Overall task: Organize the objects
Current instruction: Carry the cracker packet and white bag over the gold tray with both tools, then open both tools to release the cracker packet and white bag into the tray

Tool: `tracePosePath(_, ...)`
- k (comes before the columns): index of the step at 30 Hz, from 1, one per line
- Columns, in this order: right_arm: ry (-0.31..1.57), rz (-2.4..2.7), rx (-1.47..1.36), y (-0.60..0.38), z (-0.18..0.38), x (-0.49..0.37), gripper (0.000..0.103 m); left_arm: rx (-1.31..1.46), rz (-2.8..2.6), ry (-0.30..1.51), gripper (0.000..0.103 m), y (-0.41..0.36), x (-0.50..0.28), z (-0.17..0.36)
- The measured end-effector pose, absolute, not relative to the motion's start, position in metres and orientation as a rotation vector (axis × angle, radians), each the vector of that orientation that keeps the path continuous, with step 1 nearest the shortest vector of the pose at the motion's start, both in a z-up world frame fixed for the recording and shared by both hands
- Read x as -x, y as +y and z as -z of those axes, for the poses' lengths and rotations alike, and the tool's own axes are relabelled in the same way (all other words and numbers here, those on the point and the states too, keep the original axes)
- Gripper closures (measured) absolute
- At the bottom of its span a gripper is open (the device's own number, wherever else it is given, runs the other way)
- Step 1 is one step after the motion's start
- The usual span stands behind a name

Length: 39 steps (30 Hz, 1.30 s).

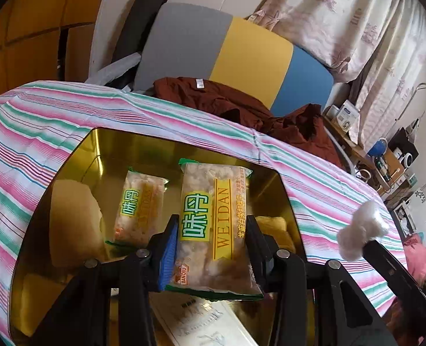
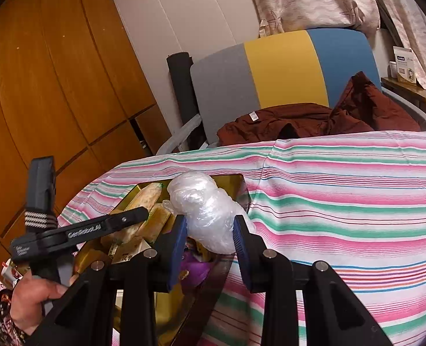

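Over gold tray [image 1: 120, 141]: left gripper [image 1: 210, 230] clamps snack packet [image 1: 213, 225]; right gripper [image 2: 210, 230] clamps plastic wad [image 2: 207, 210]

We see the tin [image 1: 68, 155] on the striped cloth [image 1: 314, 178], 1 snack packet [image 1: 213, 225] held above it. A garment [image 1: 242, 103] lies behind the cloth, the chair [image 1: 213, 46] behind that.

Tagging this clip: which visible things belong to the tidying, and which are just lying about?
Job: snack packet in left gripper; plastic-wrap bundle in right gripper; gold tin.
Lying about: brown garment; striped cloth; tricolour cushion.
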State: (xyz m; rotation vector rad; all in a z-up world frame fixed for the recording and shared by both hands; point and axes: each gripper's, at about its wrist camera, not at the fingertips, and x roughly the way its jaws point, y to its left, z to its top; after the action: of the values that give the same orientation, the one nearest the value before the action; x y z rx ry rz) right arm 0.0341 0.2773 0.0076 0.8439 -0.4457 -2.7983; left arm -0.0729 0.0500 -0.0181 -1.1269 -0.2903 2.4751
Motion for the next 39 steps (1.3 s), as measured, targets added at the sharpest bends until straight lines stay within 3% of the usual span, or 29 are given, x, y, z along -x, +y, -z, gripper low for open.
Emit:
tracePosePath(3, -0.453, 2.809, -0.842, 0.28, -0.008, -0.035, 0.071, 1.163, -2.489, -0.307, 0.058, 0.045, 0.077, 0.021)
tracePosePath(5, -0.463, 2.812, -0.845, 0.283, -0.008, -0.035, 0.071, 1.176, -2.52, -0.327, 0.051, 0.037, 0.077, 0.021)
tracePosePath(9, -0.478, 2.806, -0.87, 0.284, -0.004, -0.034, 0.071, 1.088, -2.558, -0.368, 0.024, 0.024, 0.063, 0.012)
tracePosePath(15, -0.433, 2.774, -0.902, 0.27, -0.001, -0.032, 0.071, 0.993, -2.678, -0.339, 0.008, 0.009, 0.038, 0.004)
tracePosePath(39, -0.157, 2.536, -1.05, 0.177, -0.016, 0.048, 0.071, 1.038, -2.725, -0.312, 0.0, -0.017, 0.01, 0.012)
